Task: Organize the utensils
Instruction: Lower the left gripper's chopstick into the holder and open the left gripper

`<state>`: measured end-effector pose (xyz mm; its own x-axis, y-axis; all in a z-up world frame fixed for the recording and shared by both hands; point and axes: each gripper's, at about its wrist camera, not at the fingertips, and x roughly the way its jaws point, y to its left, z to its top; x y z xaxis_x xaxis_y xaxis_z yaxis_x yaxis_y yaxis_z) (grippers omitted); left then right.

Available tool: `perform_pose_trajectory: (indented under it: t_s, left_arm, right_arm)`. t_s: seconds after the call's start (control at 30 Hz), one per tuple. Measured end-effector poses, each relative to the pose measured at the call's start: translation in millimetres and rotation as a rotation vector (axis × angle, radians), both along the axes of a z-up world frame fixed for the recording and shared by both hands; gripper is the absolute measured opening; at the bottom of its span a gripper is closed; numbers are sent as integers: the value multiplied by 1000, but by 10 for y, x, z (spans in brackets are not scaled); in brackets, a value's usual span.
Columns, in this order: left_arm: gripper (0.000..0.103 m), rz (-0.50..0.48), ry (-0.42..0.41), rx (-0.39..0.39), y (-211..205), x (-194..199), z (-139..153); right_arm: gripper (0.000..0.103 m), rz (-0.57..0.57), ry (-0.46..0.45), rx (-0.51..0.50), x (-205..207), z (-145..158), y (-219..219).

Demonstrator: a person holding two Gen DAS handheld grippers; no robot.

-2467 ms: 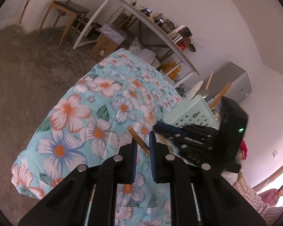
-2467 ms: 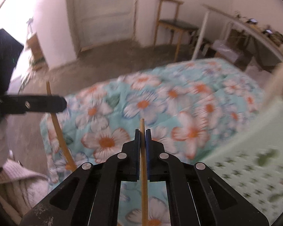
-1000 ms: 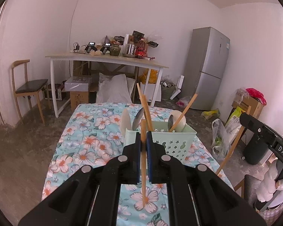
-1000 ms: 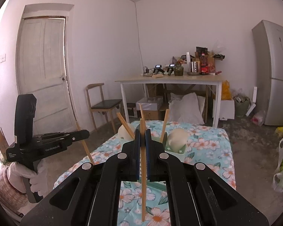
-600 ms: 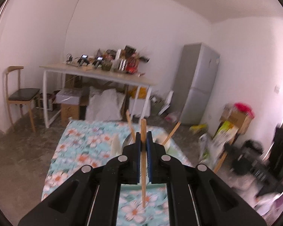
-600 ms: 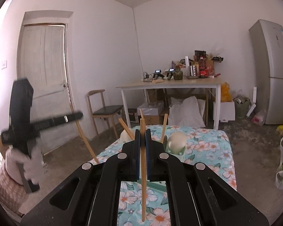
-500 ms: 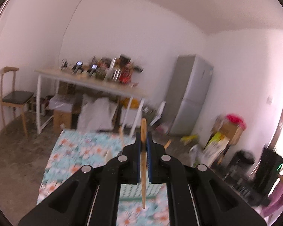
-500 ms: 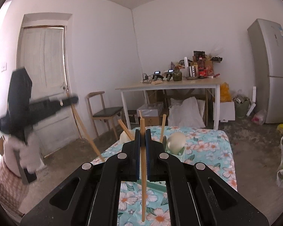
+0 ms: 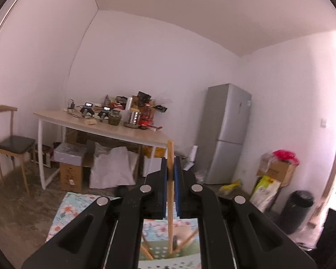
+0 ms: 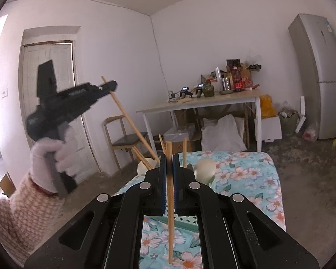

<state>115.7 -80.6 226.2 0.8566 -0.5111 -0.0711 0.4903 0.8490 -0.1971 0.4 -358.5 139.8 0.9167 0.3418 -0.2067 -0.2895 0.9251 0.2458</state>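
My left gripper (image 9: 170,177) is shut on a wooden chopstick (image 9: 170,201), held upright above the pale green utensil basket (image 9: 168,256), where other chopsticks and a spoon stand. In the right wrist view the left gripper (image 10: 110,86) is raised at the left, its chopstick (image 10: 132,123) slanting down toward the basket. My right gripper (image 10: 169,174) is shut on a second wooden chopstick (image 10: 170,213), upright over the floral cloth (image 10: 246,174). A pale spoon bowl (image 10: 205,168) and chopstick ends stick up behind its fingers.
A wooden desk (image 9: 114,130) with clutter stands at the back wall, boxes and a white bag beneath it. A chair (image 9: 9,143) is at the left, a grey fridge (image 9: 226,132) at the right, a black bin (image 9: 299,210) near it. A white door (image 10: 53,103) is at the left.
My left gripper has risen and tilted up with its chopstick, so the basket now sits low in its view. The right gripper has stayed nearly still with its chopstick.
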Motion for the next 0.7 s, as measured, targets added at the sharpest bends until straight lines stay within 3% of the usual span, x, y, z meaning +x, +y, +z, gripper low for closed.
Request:
perform_pose_trajectory:
  t_s: [0.17,0.43,0.5,0.57,0.7]
  left_arm:
    - [5,43,-4,52,-158,193,-215]
    - [6,28,81,26,-211,443,-594]
    - [18,11,104,6,-189,467,-655]
    - [44,10,117,-13,-156,455,-685]
    - [52,0,106,-27,-85,392,-704]
  right_arm:
    - [3,4,22,5,81,-60,-46]
    - [3,8,49,-1,143,-102,-19]
    - [3,8,54,-5,151,-111,-15]
    - [3,7,60,-8,171,-108,-16]
    - [3,4,66,-13,183,-96,-4]
